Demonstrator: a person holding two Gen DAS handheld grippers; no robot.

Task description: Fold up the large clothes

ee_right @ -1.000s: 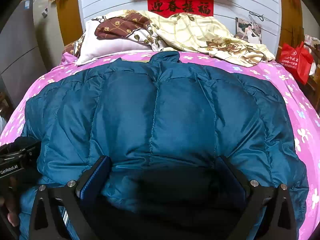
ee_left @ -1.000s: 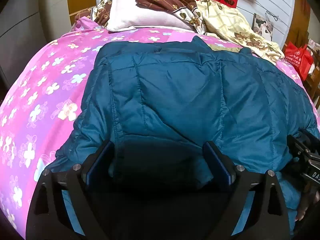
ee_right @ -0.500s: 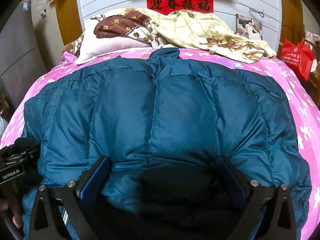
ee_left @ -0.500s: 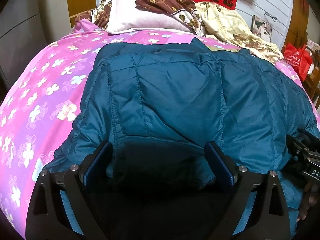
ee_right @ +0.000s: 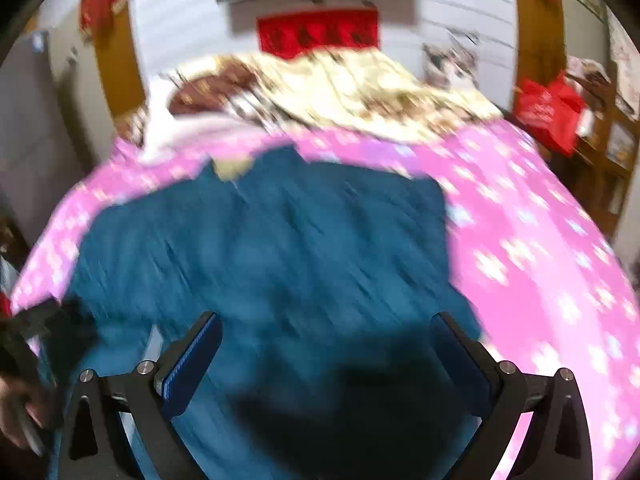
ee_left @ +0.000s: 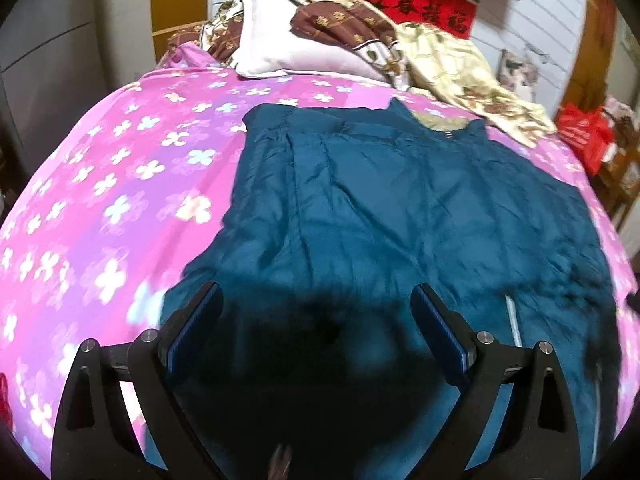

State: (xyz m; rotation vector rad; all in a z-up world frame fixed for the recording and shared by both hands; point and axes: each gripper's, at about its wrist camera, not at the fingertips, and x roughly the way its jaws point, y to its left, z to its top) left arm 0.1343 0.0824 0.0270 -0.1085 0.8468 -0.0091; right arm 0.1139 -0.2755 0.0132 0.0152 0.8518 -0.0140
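Observation:
A large teal padded jacket (ee_left: 400, 208) lies spread on the pink flowered bedcover (ee_left: 120, 184), with its collar toward the pillows and beige lining showing at the neck (ee_left: 438, 122). A pale zipper line (ee_left: 512, 320) runs near its right hem. My left gripper (ee_left: 316, 296) is open over the near hem, fingers wide apart with only shadow between them. The right wrist view is motion-blurred. There my right gripper (ee_right: 325, 320) is open over the jacket (ee_right: 280, 248). At that view's left edge a hand (ee_right: 16, 412) holds the other gripper.
Pillows (ee_left: 296, 56) and a cream patterned quilt (ee_left: 460, 76) are heaped at the head of the bed. A red bag (ee_left: 584, 136) and wooden furniture stand to the right. A grey cabinet (ee_left: 44, 80) is on the left, and a red banner (ee_left: 418, 4) hangs on the wall.
Both cameras have pulled back and risen, and the right one is blurred by motion. The jacket looks flatter and smoother, with beige neck lining and a zipper showing.

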